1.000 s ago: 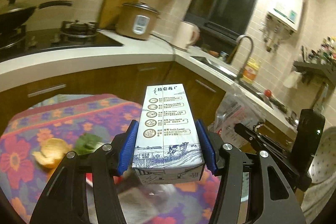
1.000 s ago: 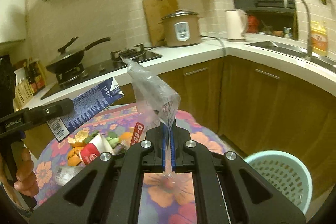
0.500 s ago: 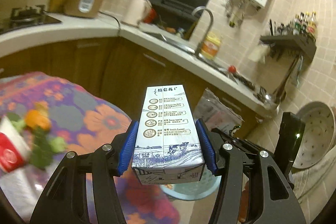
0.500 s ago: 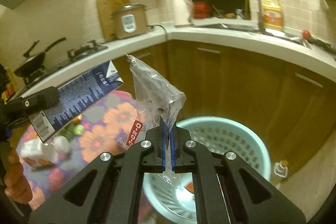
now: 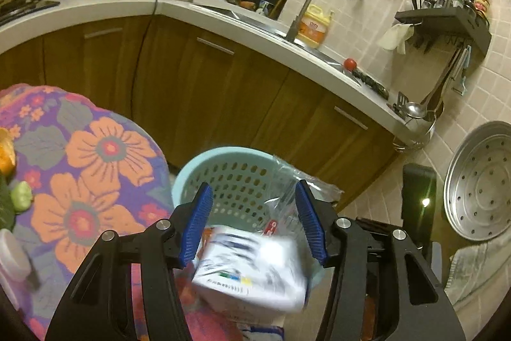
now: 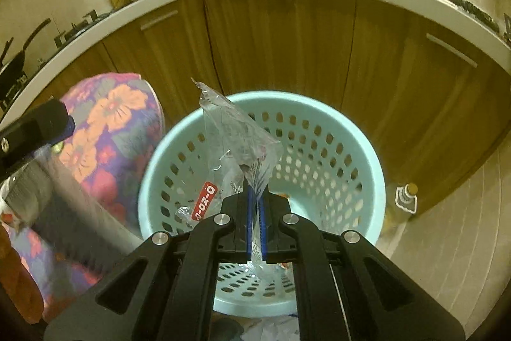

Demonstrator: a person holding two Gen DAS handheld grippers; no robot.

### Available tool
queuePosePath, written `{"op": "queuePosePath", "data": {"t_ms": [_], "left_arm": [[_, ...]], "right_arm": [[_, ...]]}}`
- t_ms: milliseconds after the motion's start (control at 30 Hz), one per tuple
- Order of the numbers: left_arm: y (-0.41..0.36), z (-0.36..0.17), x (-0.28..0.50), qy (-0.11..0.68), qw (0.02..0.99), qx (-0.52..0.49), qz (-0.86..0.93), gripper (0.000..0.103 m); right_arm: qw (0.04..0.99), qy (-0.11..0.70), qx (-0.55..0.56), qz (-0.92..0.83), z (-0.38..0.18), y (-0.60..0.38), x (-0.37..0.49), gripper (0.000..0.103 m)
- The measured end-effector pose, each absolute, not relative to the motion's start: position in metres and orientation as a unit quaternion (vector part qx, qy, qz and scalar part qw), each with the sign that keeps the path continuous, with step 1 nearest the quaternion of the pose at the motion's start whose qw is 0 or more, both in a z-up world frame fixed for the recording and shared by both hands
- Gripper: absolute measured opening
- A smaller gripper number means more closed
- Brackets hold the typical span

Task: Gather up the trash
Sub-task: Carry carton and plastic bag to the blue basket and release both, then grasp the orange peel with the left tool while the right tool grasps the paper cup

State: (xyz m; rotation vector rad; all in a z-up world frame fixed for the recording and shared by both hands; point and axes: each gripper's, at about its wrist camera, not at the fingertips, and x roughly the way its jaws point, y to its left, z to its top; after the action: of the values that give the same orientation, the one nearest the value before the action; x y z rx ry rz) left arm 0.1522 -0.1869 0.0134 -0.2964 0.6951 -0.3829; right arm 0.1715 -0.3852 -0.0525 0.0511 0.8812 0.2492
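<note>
A milk carton (image 5: 252, 270), blurred, hangs below the spread jaws of the left gripper (image 5: 254, 224), free of both pads and tipped toward the pale blue basket (image 6: 351, 130). Just beside it, the right gripper (image 6: 254, 221) pinches a clear plastic bag (image 6: 236, 136) directly over the basket's mouth; the flowered table (image 5: 95, 155) lies left.
</note>
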Motion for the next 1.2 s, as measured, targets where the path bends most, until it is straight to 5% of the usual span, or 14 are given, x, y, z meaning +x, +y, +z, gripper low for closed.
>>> {"op": "queuePosePath", "data": {"t_ms": [133,300,433,500,667,1200], "left_arm": [[-0.188,0.014,0.15,0.339,0.912,-0.135,-0.188,0.054],[-0.18,0.017,0.15,0.314,0.921,-0.156,-0.171,0.054],[-0.178,-0.003,0.171,0.324,0.909,-0.208,-0.161,0.052],[-0.181,0.002,0.169,0.323,0.913,-0.188,-0.166,0.052],[-0.179,0.025,0.157,0.305,0.926,-0.155,-0.159,0.065],[-0.091,0.097,0.059,0.232,0.962,-0.115,-0.092,0.073]], "right_arm": [[0.884,0.452,0.02,0.119,-0.064,-0.387,0.173,0.009],[0.885,0.453,0.019,0.101,-0.07,-0.392,0.17,0.045],[0.892,0.44,0.036,0.094,-0.068,-0.397,0.171,0.045],[0.894,0.436,0.035,0.095,-0.072,-0.4,0.169,0.054],[0.9,0.415,0.067,0.115,-0.071,-0.403,0.163,0.056],[0.925,0.289,0.031,0.243,0.022,-0.315,0.114,0.061]]}}
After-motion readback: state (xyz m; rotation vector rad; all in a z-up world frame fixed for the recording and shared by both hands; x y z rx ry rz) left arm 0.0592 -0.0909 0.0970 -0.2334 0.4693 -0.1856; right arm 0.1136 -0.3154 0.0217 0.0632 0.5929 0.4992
